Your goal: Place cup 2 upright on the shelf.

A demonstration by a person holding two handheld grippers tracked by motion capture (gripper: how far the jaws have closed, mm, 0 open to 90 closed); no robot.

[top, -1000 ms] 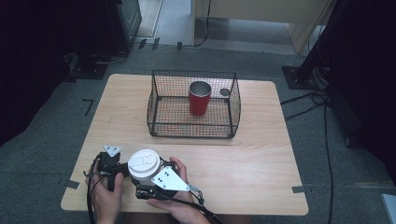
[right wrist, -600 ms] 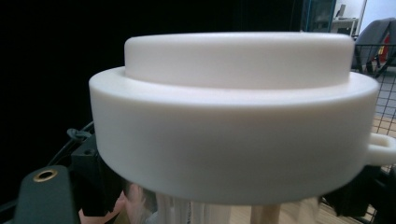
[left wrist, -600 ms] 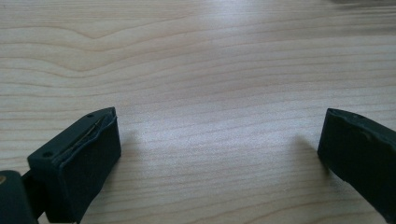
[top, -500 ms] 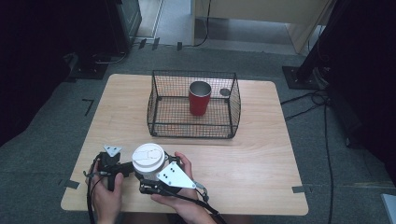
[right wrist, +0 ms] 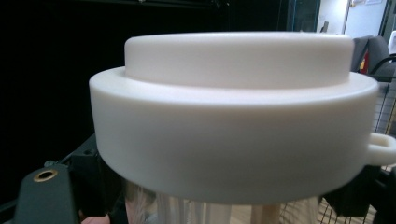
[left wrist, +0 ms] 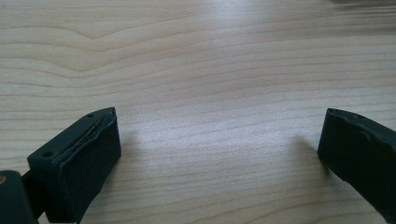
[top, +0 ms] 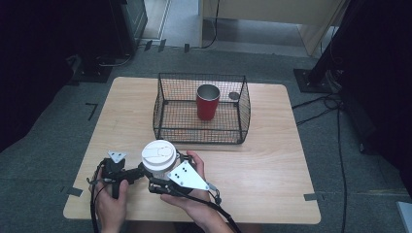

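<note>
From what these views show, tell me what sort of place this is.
Probably a lab or workshop set up for recording, not a home. A bare wooden table stands on grey carpet with tape marks, cables run across the floor, and black stands flank the table.

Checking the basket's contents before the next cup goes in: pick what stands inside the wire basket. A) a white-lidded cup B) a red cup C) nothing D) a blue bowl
B: the red cup stands upright inside the wire basket, while the white-lidded cup is outside it, in the right gripper.
</note>
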